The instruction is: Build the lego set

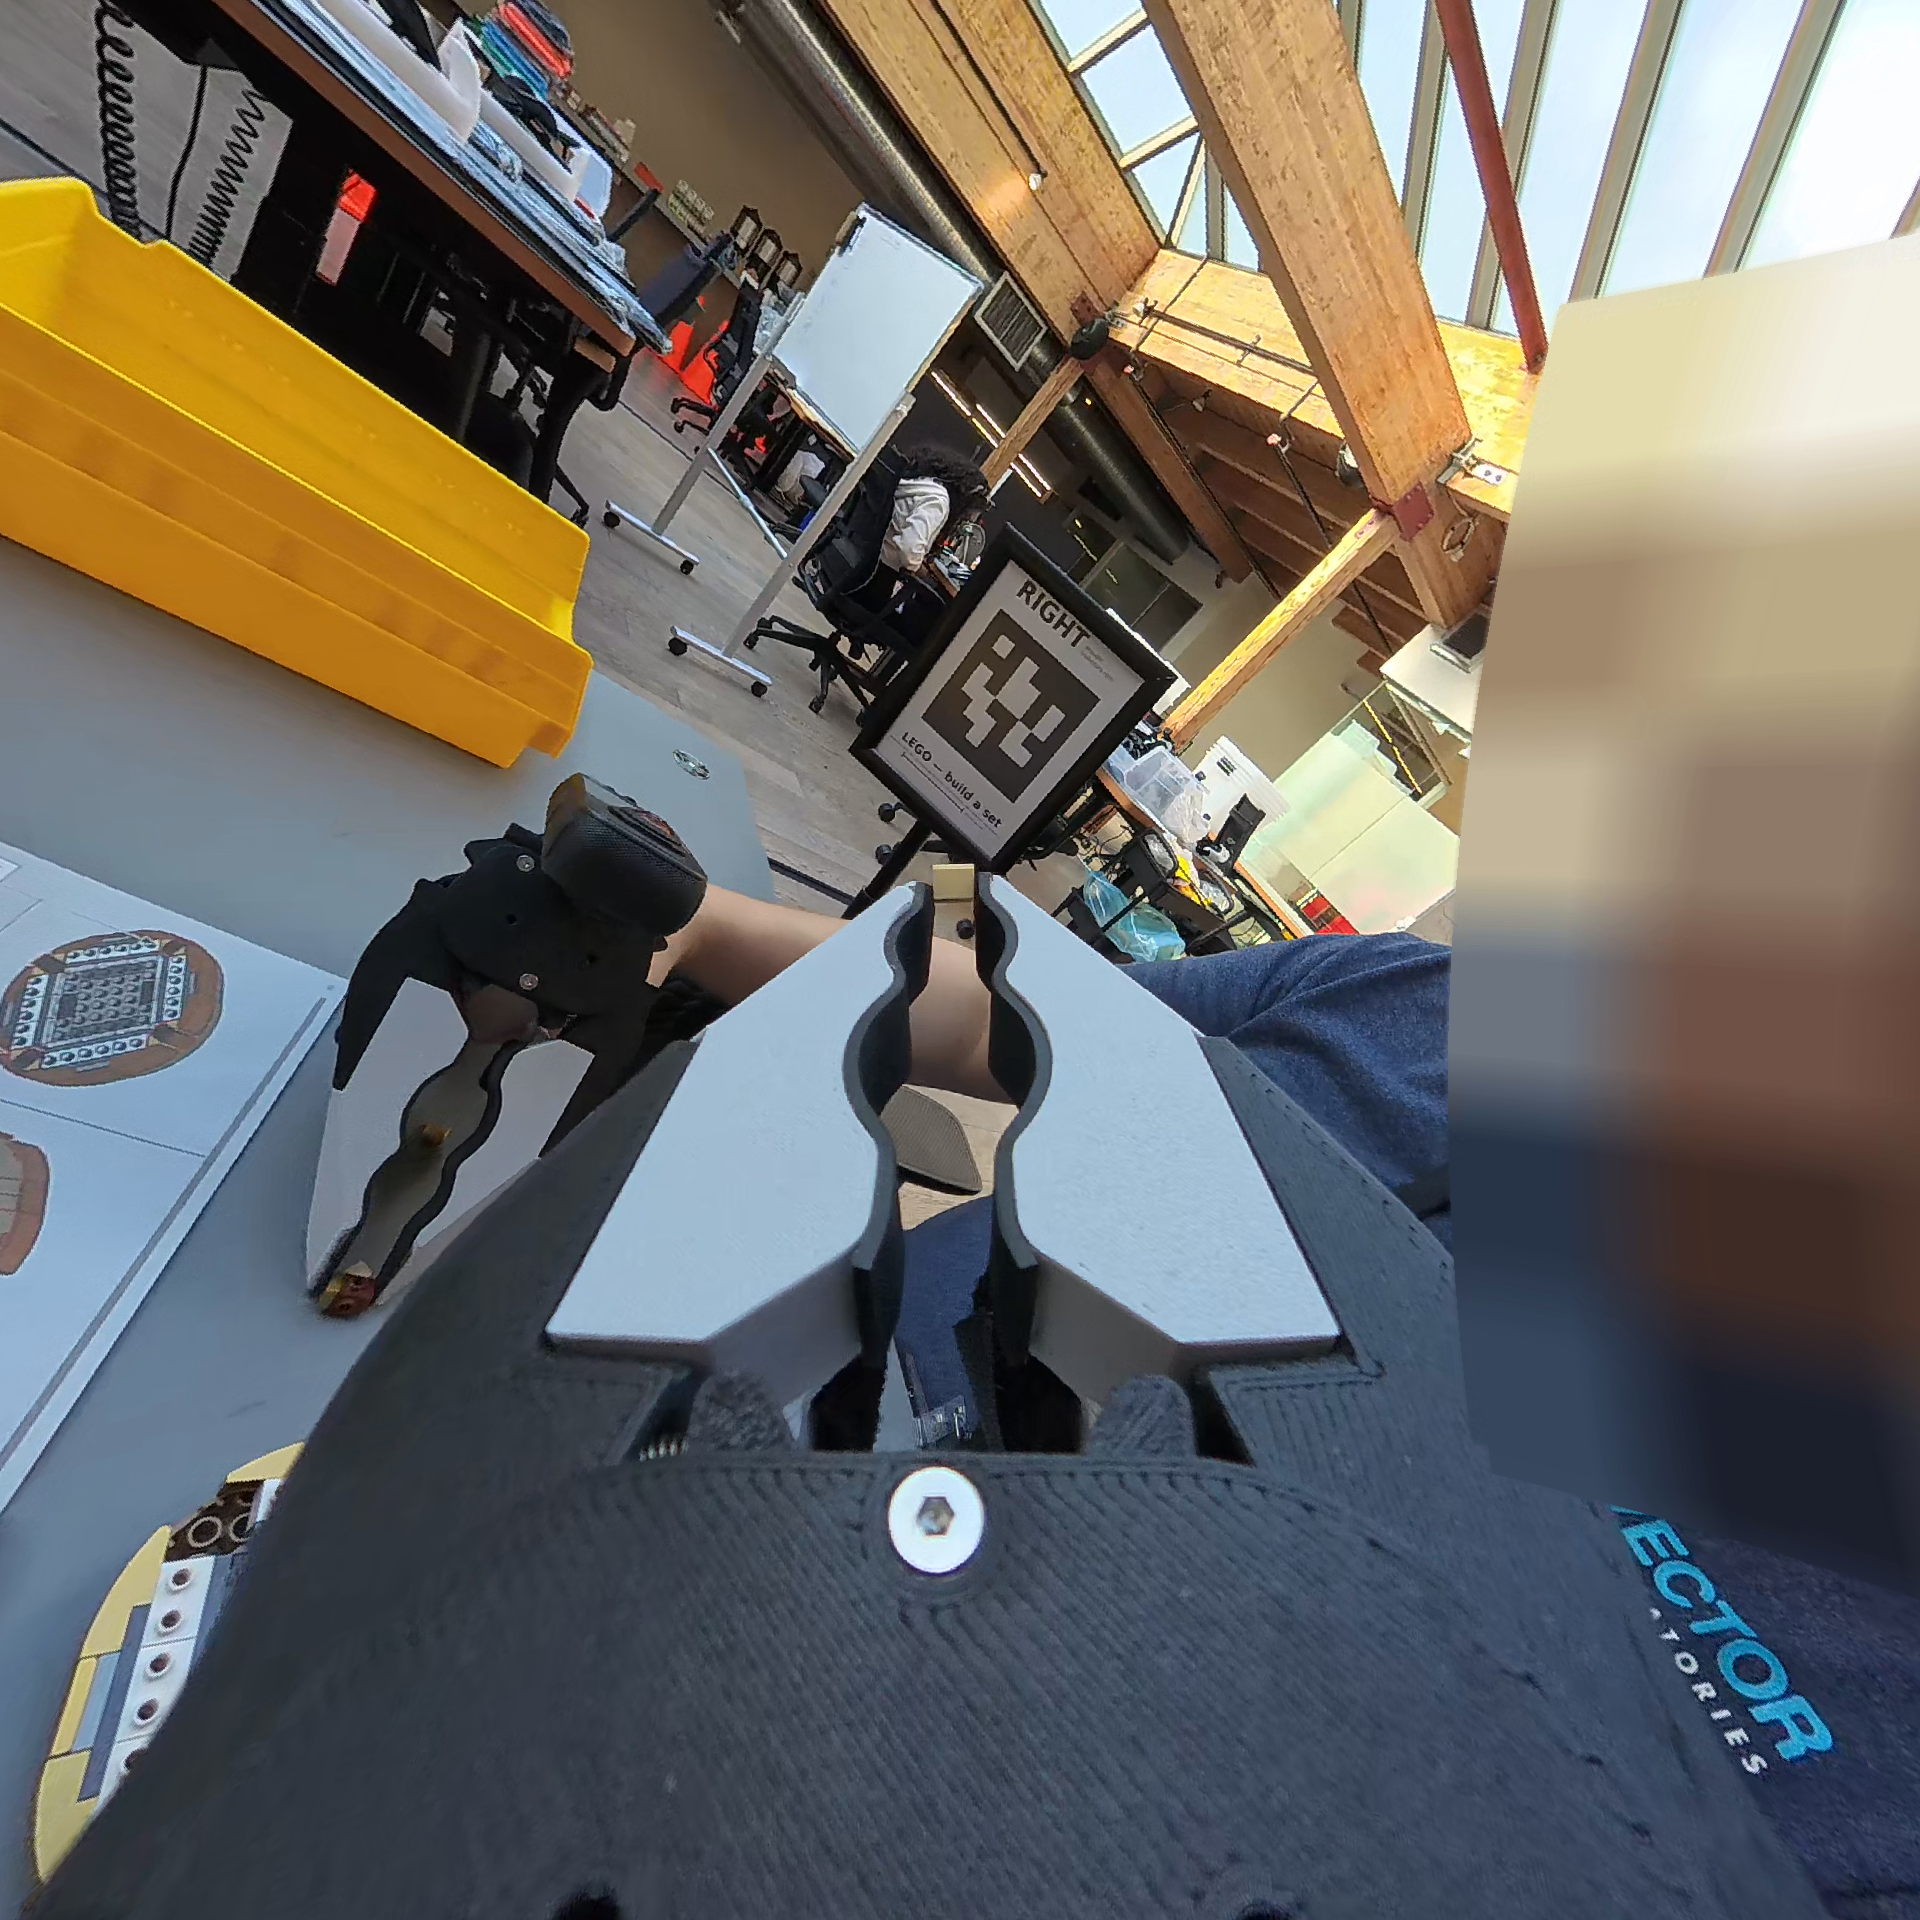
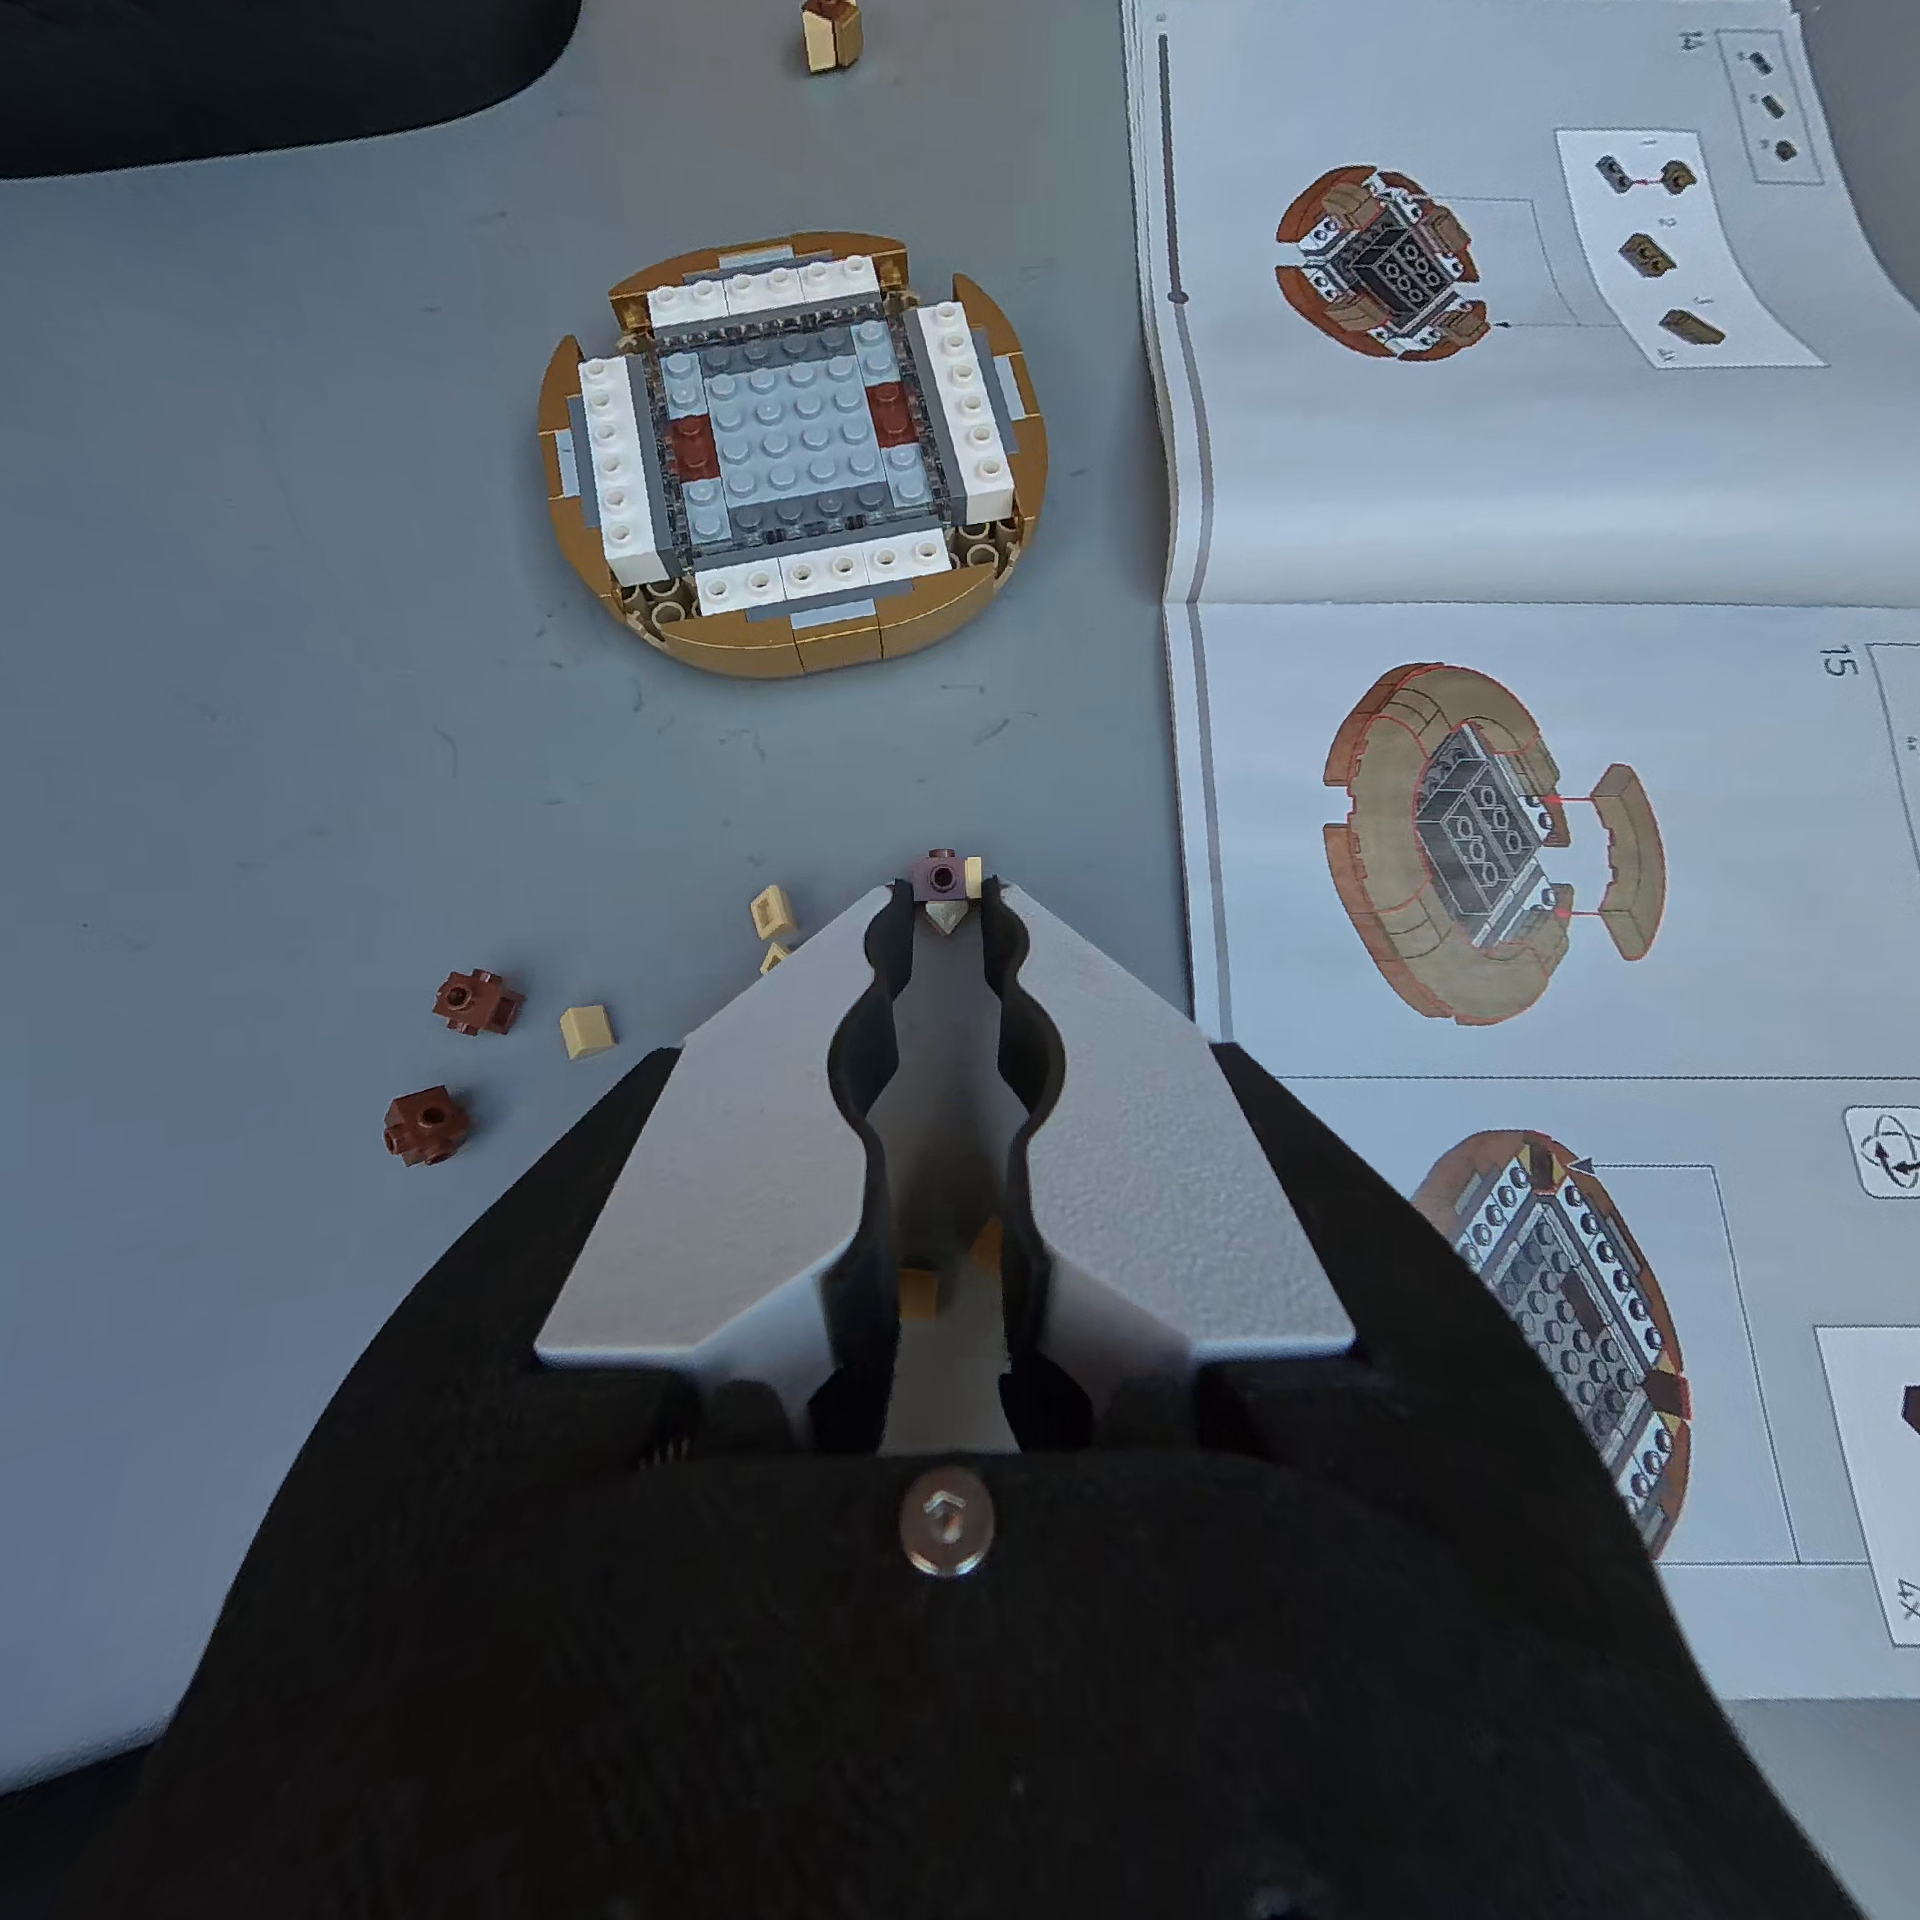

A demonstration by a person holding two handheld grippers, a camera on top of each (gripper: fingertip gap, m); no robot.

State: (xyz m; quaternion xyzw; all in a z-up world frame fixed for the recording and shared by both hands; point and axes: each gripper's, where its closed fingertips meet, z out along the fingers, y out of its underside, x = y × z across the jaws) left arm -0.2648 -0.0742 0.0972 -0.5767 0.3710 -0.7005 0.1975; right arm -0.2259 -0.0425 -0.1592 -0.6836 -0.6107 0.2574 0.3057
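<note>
The right gripper (image 2: pixel 943 896) points at the grey bench (image 2: pixel 260 675), its jaws clamped on a small brown brick (image 2: pixel 941 878) with a tan piece (image 2: pixel 972 873) stuck to its side. At 12 o'clock from the tips sits the round build (image 2: pixel 792 452), tan-rimmed with white bricks around a grey studded middle. The open manual (image 2: pixel 1538 582) lies at 3 o'clock. Two loose brown bricks (image 2: pixel 476 1003) (image 2: pixel 424 1124) and a tan tile (image 2: pixel 587 1031) lie at 9 o'clock, near the jaws.

The left gripper (image 1: pixel 952 894) is raised, tilted up toward the room, its jaws clamped on a small tan brick (image 1: pixel 952 879). Yellow bins (image 1: pixel 260 457) sit at 10 o'clock.
</note>
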